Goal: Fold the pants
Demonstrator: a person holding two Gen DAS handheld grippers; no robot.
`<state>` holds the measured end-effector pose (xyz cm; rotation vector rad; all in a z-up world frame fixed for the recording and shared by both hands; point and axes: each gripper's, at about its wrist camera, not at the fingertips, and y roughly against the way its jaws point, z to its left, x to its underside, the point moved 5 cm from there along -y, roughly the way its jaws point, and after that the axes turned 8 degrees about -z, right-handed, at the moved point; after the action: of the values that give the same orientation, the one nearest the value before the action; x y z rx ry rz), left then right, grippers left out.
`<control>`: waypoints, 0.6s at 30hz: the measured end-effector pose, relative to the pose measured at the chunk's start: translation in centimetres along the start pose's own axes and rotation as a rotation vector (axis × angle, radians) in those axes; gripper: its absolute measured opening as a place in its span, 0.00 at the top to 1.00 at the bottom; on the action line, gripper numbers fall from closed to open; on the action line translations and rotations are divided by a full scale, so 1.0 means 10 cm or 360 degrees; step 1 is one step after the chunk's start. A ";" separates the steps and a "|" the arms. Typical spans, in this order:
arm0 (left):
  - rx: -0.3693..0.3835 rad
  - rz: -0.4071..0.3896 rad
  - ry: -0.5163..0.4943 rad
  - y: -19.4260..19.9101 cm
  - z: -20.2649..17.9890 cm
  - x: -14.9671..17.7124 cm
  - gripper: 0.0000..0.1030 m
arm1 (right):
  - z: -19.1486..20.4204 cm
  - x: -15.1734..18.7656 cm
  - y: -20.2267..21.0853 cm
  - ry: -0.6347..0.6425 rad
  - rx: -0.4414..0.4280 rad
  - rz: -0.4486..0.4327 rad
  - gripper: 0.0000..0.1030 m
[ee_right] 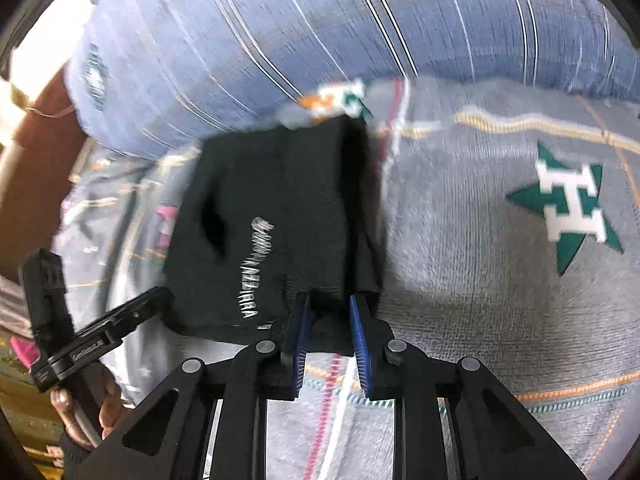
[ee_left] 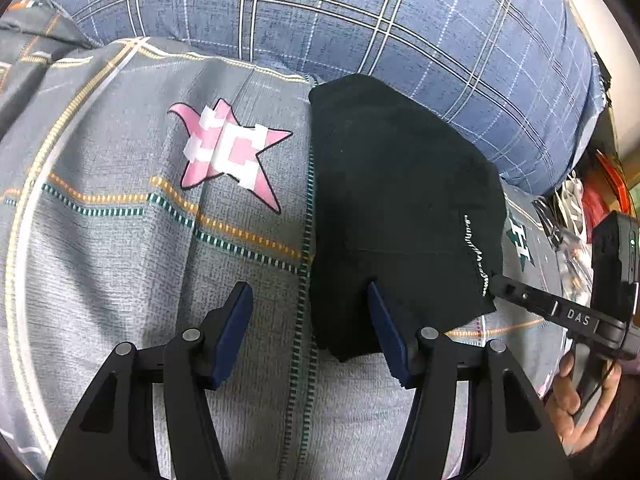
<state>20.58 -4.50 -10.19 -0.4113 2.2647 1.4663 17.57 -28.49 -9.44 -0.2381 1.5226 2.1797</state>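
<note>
Black pants (ee_left: 400, 208), folded into compact bundle, lie on grey bedsheet (ee_left: 120, 240) w/ star prints, just below blue plaid pillow (ee_left: 320, 20). Left tongs (ee_left: 310, 308): apart, nothing clamped; right pad at bundle's near-left edge. Right tongs (ee_right: 329, 320): narrow gap, straddling near-right corner (view blurred; can't tell if gripping).

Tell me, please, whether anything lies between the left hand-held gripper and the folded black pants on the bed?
Nothing visible does. The left hand-held gripper stands open right at the near edge of the black pants, with only grey bedsheet between its fingers; its right finger overlaps the cloth.
</note>
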 end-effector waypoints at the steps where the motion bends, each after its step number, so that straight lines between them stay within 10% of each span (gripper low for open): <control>1: 0.0005 -0.0017 0.0008 0.06 0.00 -0.02 0.42 | 0.02 -0.01 0.04 0.0003 0.0009 -0.0019 0.78; 6: -0.0066 -0.0228 -0.0057 0.46 -0.09 0.03 0.43 | 0.16 0.08 0.49 0.0016 -0.0075 -0.0223 0.74; 11: -0.0242 -0.0437 -0.0130 0.84 -0.14 0.34 0.42 | 0.37 0.37 0.89 0.0099 -0.0035 -0.0446 0.29; 18: -0.0409 -0.0775 -0.0382 1.29 -0.33 0.69 0.19 | 0.47 0.87 1.23 0.0149 0.0100 -0.0689 0.19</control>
<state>8.08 -2.49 -2.10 -0.7581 1.6447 1.4513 4.79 -25.18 -0.80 -0.5964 1.4274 1.7977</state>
